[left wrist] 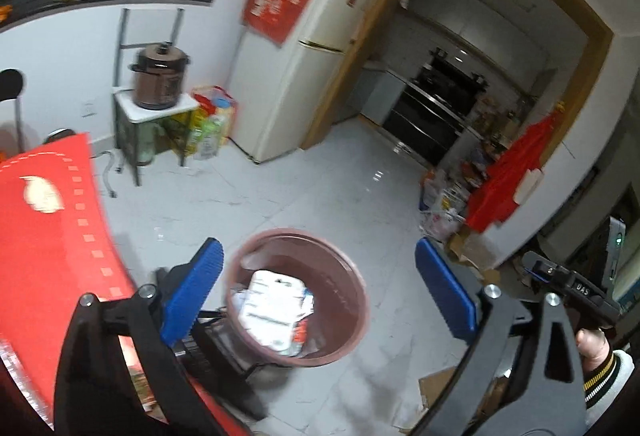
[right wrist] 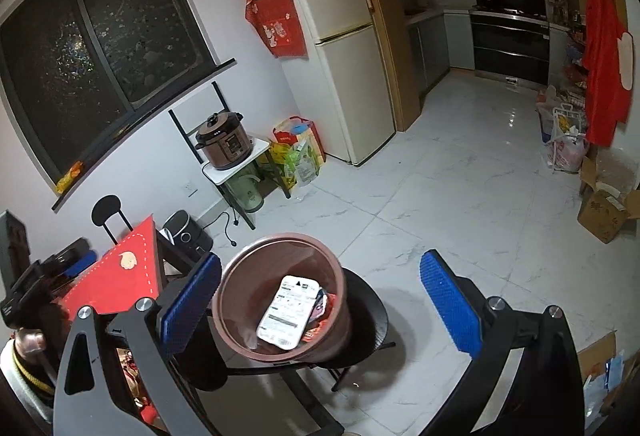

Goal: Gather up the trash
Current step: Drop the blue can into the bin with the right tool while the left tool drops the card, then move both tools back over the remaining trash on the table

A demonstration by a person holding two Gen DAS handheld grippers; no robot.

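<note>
Both your grippers hang with jaws spread wide and nothing between them: the left gripper (left wrist: 318,290) and the right gripper (right wrist: 320,306) each look down at the brown trash bin (right wrist: 240,300), which stands on a black stool (right wrist: 372,312) just ahead and below. Inside lies a white printed packet (right wrist: 288,312) over smaller wrappers (right wrist: 320,306). Such packaging is likely light, thin and crinkly, perhaps slippery; pinch it at an edge. The red worktop cover (right wrist: 116,276) sits to your left.
</note>
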